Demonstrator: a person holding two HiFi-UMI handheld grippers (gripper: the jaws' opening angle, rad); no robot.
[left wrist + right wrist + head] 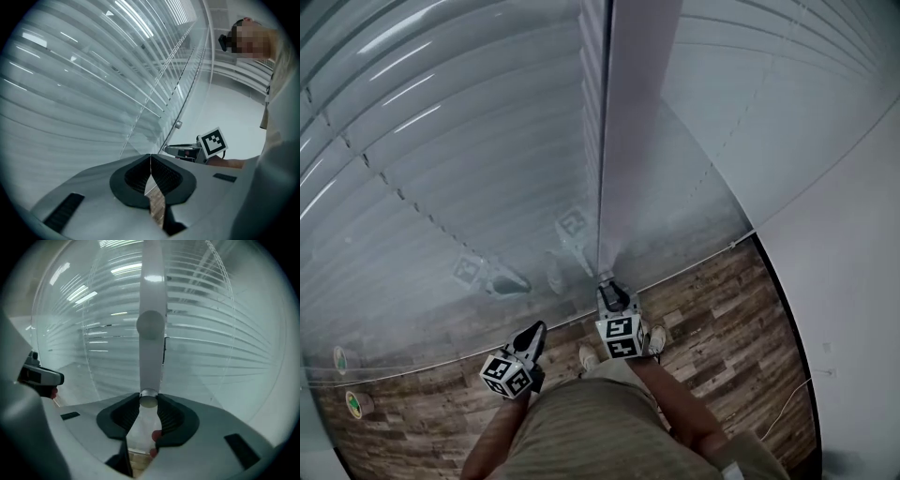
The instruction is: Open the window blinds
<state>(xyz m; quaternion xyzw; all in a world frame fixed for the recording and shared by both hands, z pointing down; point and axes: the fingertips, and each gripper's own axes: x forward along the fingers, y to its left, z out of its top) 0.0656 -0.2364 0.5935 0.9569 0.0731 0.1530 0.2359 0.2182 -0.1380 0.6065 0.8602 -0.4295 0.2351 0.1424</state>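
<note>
The blinds (441,169) fill the upper left and upper middle of the head view, hanging down to the wood floor (722,319). A second set is at upper right, past a pale upright post (628,141). The slats lie close together.

The right claw (612,284) is at the centre of that view, at the foot of the post, and points at the blinds. In the right gripper view its jaws are clamped on the round lower end of the wand (149,401), which sits at the jaw tips.

The left claw (151,158) is lower left of centre in the head view, near the blinds but apart from them. Its jaws are together with nothing between them. The right claw's marker cube (212,143) shows at middle right of the left gripper view.
</note>
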